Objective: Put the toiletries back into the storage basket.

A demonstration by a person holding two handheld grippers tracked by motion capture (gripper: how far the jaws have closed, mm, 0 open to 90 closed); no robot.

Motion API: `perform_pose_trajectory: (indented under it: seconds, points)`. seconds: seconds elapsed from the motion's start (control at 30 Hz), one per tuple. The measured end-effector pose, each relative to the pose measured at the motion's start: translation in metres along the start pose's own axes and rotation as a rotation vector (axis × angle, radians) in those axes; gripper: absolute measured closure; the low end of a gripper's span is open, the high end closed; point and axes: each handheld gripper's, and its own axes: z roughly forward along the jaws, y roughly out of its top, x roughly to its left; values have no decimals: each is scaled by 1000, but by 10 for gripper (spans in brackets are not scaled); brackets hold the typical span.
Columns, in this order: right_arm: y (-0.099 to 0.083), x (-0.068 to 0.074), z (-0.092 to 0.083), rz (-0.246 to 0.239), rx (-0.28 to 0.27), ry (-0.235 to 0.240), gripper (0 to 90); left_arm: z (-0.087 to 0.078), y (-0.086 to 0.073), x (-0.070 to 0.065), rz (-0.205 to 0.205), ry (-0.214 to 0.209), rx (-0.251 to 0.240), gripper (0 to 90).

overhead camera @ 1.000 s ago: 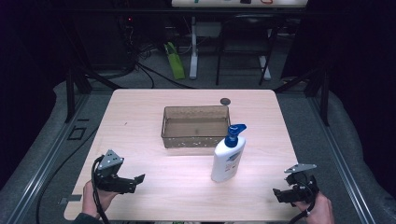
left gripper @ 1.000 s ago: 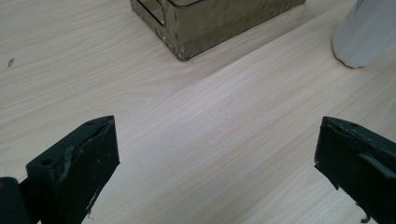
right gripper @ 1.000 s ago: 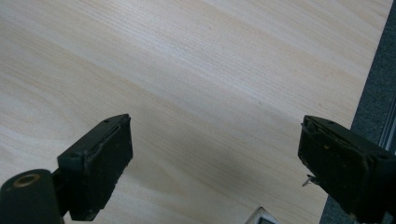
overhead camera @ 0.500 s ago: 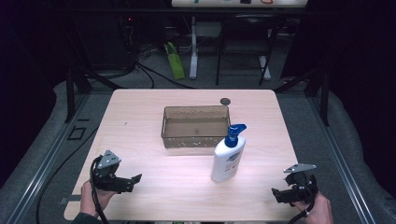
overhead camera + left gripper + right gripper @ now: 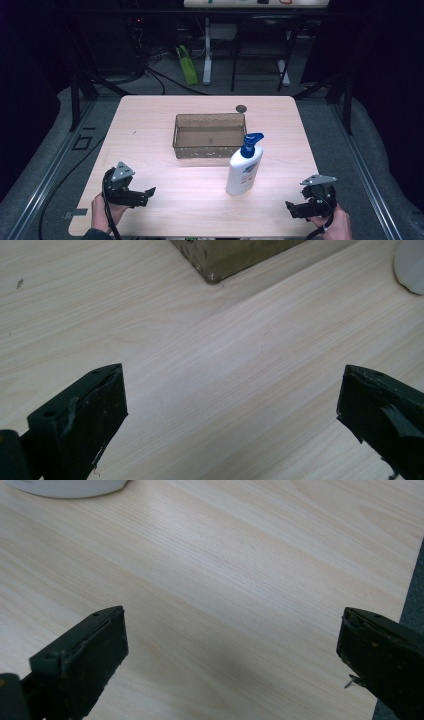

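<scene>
Lotion bottle (image 5: pixel 244 165) stands upright at about four o'clock off the brown basket (image 5: pixel 210 135) on the table (image 5: pixel 150 125), nothing holding it. Right gripper (image 5: pixel 295 209) has just been opening, jaws wide and empty (left gripper (image 5: pixel 145 192) likewise gapes); approach level, pinching the bottle's body low.

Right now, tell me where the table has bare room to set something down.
Free: the light wooden table left of the brown see-through bin, and the front strip between the left gripper and the white pump bottle with a blue top. Crowded: where bottle meets bin.
</scene>
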Motion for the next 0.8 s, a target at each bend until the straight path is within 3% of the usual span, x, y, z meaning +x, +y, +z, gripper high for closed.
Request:
perform_pose_trajectory:
  seconds: [0.1, 0.33, 0.47, 0.63, 0.8]
  points:
    - [2, 3, -2, 6, -17, 12, 0, -2, -1, 3, -14, 9, -4, 0]
    - [11, 16, -9, -2, -71, 47, 0, -2, -1, 4, 0, 21, 5, 0]
    - [17, 22, -13, -1, -97, 55, 0, -3, -2, 7, -35, 32, -1, 0]
    - [23, 29, -15, -5, -128, 66, 0, -1, -4, 13, -102, 61, 28, 0]
    - [29, 34, -18, -8, -163, 75, 0, 1, -5, 17, -133, 67, 58, 0]
